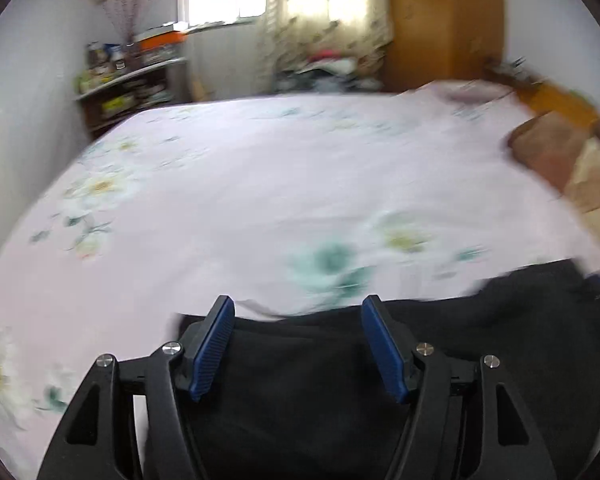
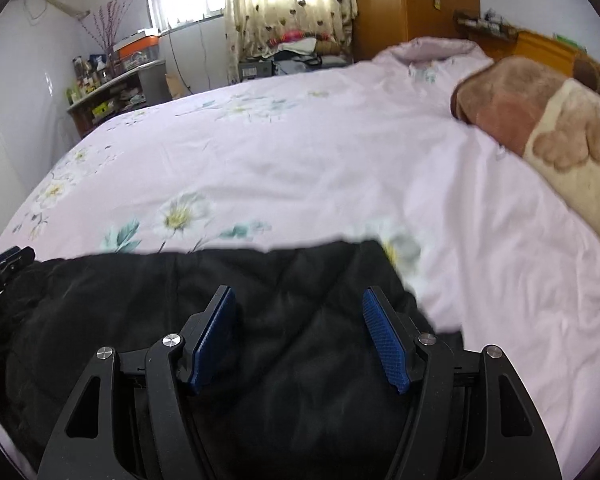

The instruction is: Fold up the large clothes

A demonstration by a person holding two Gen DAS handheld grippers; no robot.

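The left gripper (image 1: 298,346) is hanging low over the near end of the bed, pointing across it toward the window (image 1: 220,0); its blue fingers (image 1: 214,346) are standing wide apart with nothing between them; beneath them the black jacket (image 1: 320,380) is lying on the pink flowered bedspread (image 1: 260,168), its far edge running just beyond the fingertips. The right gripper (image 2: 300,340) is hovering in much the same pose over the same jacket (image 2: 180,300); its fingers (image 2: 384,340) are also spread wide and holding nothing; whether either one is touching the cloth, the views are not showing.

The left view is smearing with blur, so the flowers and the shelf (image 1: 128,80) by the wall are reading only as soft shapes; it is showing the jacket stretching off to its right edge. The right view is coming through sharper; it is showing quilted stitching on the jacket, the garment's right-hand edge ending on the bedspread (image 2: 300,140), and a brown and cream blanket (image 2: 540,128) lying folded well apart at the head of the bed; it is also catching the tip of the other gripper (image 2: 8,264) at its left edge, beside the jacket; the heart-patterned curtain (image 2: 284,0) and wooden wardrobe (image 2: 412,4) are standing behind.
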